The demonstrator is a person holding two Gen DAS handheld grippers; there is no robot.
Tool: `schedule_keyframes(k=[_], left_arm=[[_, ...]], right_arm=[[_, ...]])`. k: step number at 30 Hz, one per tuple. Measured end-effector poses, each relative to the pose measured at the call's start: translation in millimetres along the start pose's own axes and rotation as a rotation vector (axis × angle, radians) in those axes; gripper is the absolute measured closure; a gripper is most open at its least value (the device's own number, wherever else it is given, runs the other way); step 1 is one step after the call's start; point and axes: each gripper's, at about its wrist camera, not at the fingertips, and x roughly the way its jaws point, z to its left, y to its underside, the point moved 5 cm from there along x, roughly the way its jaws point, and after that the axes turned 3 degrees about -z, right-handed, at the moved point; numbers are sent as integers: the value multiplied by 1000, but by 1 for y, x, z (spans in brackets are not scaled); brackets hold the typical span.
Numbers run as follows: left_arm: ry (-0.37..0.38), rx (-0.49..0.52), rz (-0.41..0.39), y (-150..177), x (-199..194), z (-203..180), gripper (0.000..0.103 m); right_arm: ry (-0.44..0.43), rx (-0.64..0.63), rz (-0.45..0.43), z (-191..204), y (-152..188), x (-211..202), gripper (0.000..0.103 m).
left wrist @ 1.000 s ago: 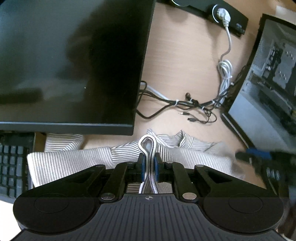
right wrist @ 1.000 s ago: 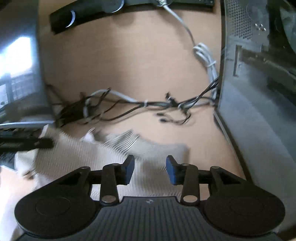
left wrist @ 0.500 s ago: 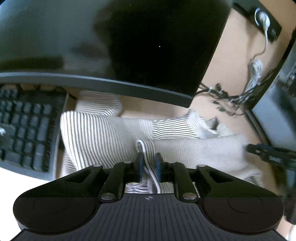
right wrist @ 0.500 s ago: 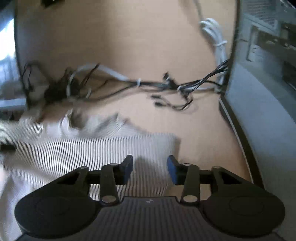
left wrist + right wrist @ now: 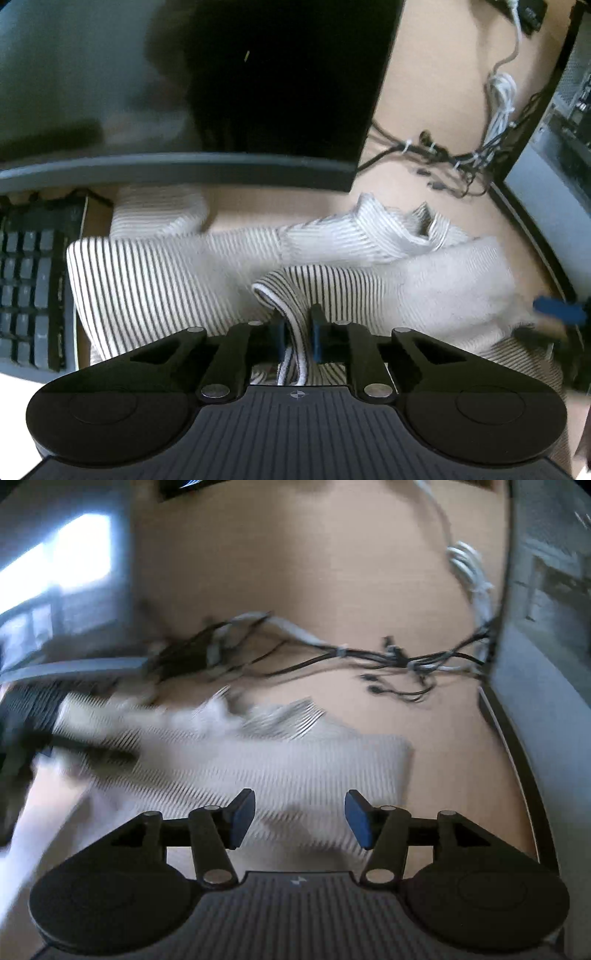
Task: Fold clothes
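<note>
The left gripper (image 5: 297, 332) is pinching a rolled hem of the white cotton garment with thin dark stripes (image 5: 166, 284), its blue pads pressed onto a fold of cloth that runs down between them. The right gripper (image 5: 299, 821) is letting go: its jaws are opening, blue pads apart, with nothing between them, only blurred striped fabric lying on the table beneath.

Moving outward, the striped garment is spread across the pale wooden table (image 5: 295, 572) in front of the black flat monitor (image 5: 184, 81), one layer already laid over another, with a crumpled bunch of cloth at the far side. Its left edge sits against the dark keyboard (image 5: 26, 288); a tangle of black and white cables (image 5: 369, 653) lies beyond it.

By my reading, one fold is down on the right side and the left side is still being set. The heap is neither compact nor squared, so further folds and smoothing look to be left.
</note>
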Motion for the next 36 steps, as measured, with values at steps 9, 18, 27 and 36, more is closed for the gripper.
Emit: schedule_keyframes(k=[9,18,27,36], left_arm=[[52,50,-109,-35,-42,-31,89],[75,91,-155,-48,-59,-54,89],[61,168,-130,-43,-20,-76,89],[-64,57,25,-7,24,-21,85]], right_arm=[[168,-321,-5,26,18,17,49],[269,-258,-47,-9,8,16,93],[406,-304,-48,-32,20,3,90],[168,-183,-89,-20,12,-25,73]])
